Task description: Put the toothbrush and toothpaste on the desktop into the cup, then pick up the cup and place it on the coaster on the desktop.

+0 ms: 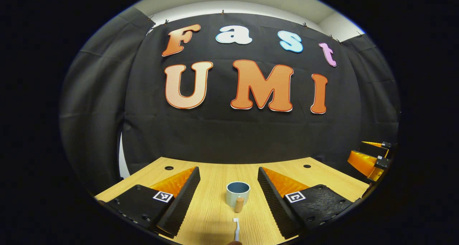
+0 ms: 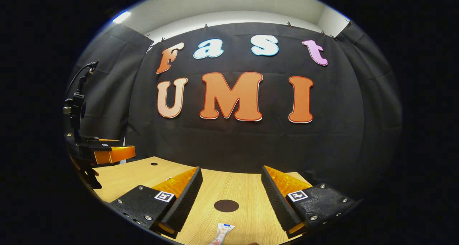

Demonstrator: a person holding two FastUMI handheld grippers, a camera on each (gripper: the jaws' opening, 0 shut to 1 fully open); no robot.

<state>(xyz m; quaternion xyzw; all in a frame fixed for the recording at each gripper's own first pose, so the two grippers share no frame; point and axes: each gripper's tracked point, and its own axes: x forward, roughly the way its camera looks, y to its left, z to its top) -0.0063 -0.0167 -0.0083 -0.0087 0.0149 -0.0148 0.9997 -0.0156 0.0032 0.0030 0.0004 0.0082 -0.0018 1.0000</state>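
Observation:
In the left gripper view a pale cup [image 1: 237, 193] with a blue inside and a small wooden handle stands upright on the wooden desktop [image 1: 215, 209], ahead between my left gripper's open fingers [image 1: 228, 202]. A white toothbrush [image 1: 236, 230] lies on the desk just in front of the cup, near the bottom edge. In the right gripper view a dark round coaster [image 2: 226, 205] lies flat on the desktop [image 2: 236, 191] between my right gripper's open fingers [image 2: 231, 202]. A toothpaste tube [image 2: 221, 235] lies below the coaster at the bottom edge. Both grippers hold nothing.
The other gripper [image 1: 373, 159] appears at the far right of the left gripper view, and the other gripper [image 2: 96, 151] at the far left of the right gripper view. Small round holes [image 1: 169, 168] mark the desk's back corners. Black cloth walls close the booth behind.

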